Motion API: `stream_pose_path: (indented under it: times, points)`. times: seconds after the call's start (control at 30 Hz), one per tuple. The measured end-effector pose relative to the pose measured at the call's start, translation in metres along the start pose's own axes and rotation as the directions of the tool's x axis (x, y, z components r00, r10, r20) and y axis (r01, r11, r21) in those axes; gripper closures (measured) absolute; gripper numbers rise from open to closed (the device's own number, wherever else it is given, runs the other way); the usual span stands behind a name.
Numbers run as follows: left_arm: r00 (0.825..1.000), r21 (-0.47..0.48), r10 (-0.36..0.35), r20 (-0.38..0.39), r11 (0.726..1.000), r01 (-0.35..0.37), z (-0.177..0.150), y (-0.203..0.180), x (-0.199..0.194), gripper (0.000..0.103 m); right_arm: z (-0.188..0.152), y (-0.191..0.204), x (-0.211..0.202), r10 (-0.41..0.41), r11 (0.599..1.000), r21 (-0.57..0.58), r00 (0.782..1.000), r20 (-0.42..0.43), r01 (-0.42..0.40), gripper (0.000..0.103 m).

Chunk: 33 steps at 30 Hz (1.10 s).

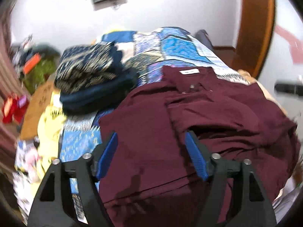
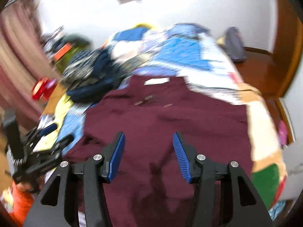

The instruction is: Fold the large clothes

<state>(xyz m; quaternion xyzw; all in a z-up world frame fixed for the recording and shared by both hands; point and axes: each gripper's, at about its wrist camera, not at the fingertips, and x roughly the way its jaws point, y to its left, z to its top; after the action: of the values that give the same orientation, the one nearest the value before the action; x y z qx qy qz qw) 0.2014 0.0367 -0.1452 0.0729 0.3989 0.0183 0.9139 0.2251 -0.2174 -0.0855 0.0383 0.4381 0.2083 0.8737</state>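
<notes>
Left wrist view showed the left gripper [image 1: 151, 157] with its blue pads standing wide apart above a maroon garment [image 1: 198, 124] spread on a bed. Nothing was pinched between the pads; the cloth lay below and behind them. The garment covered the near part of a blue patchwork bedspread [image 1: 170, 45], with its white label [image 1: 189, 72] at the far end, so its long axis ran away from the camera, waist end farthest. One layer was already lapped over on the right side, making a raised edge that started by the right pad. A stack of dark patterned folded clothes [image 1: 90, 75] sat just beside the garment, to the left.

Right wrist view was blurred. The right gripper [image 2: 148, 155] also had its pads apart, less widely, with only cloth beneath them and nothing clamped. The same garment filled the middle, its label [image 2: 157, 81] again at the far end. The left gripper [image 2: 49, 143] appeared at the left edge, near the garment's left border, with a hand [image 2: 28, 186] under it.

As a judgement, the step in hand was taking a new hold for the next fold. Doing it well would mean each gripper pinching one near corner through all layers, lifting both evenly, and carrying the near edge toward the label, keeping clear of the folded stack.
</notes>
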Motion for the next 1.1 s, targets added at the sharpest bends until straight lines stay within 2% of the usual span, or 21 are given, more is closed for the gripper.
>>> stream_pose_path:
  times: [0.07,0.17,0.23,0.3,0.37,0.47,0.6,0.63,0.7,0.77,0.83,0.87,0.97,1.1]
  points:
    - [1.0,0.083,0.018,0.024,0.996,-0.02,0.001,-0.016,0.004,0.021,0.002,-0.022,-0.01,-0.027,0.999,0.048,0.999,0.026,0.026,0.054]
    - [0.997,0.217,0.076,0.011,0.973,-0.077,0.0,-0.042,0.024,0.021,0.001,-0.052,-0.024,-0.073,0.993,0.102,0.996,0.06,0.066,0.054]
    - [0.995,0.268,0.096,-0.012,0.959,-0.09,0.001,-0.054,0.041,0.021,-0.001,-0.064,-0.028,-0.119,0.988,0.105,0.991,0.066,0.111,0.054]
    - [0.994,0.277,0.103,-0.044,0.957,-0.087,0.004,-0.06,0.055,0.021,-0.006,-0.072,-0.024,-0.15,0.985,0.096,0.987,0.05,0.145,0.054]
    - [0.995,0.268,0.076,-0.067,0.962,-0.055,0.011,-0.064,0.064,0.021,-0.015,-0.077,-0.011,-0.159,0.983,0.089,0.987,0.008,0.158,0.054]
    - [0.995,0.263,-0.011,-0.096,0.964,0.036,0.022,-0.076,0.072,0.021,-0.027,-0.085,0.013,-0.178,0.98,0.077,0.982,-0.067,0.183,0.054]
    - [0.994,0.261,-0.057,-0.089,0.962,0.078,0.031,-0.091,0.074,0.024,-0.045,-0.089,0.052,-0.177,0.978,0.074,0.965,-0.191,0.194,0.054]
    - [0.995,0.24,-0.078,-0.06,0.967,0.09,0.036,-0.087,0.071,0.03,-0.048,-0.089,0.055,-0.187,0.977,0.066,0.962,-0.2,0.204,0.054]
    - [0.988,0.14,-0.146,-0.038,0.979,0.15,0.046,-0.069,0.066,0.041,-0.052,-0.085,0.059,-0.218,0.973,0.03,0.956,-0.198,0.228,0.054]
    - [0.976,0.014,-0.213,-0.042,0.977,0.214,0.055,-0.044,0.068,0.06,-0.052,-0.084,0.057,-0.225,0.973,0.011,0.957,-0.185,0.231,0.054]
    - [0.961,-0.099,-0.271,-0.06,0.959,0.265,0.059,-0.018,0.072,0.065,-0.051,-0.087,0.056,-0.212,0.975,0.018,0.959,-0.186,0.219,0.054]
    - [0.96,-0.142,-0.273,-0.059,0.954,0.263,0.059,-0.006,0.074,0.067,-0.052,-0.091,0.054,-0.202,0.977,0.029,0.962,-0.186,0.211,0.054]
    - [0.973,-0.216,-0.223,-0.061,0.955,0.206,0.049,0.027,0.076,0.068,-0.053,-0.098,0.054,-0.178,0.979,0.068,0.967,-0.183,0.193,0.054]
    - [0.969,-0.384,-0.237,-0.075,0.903,0.191,0.021,0.076,0.081,0.068,-0.057,-0.101,0.058,-0.173,0.977,0.095,0.968,-0.184,0.193,0.054]
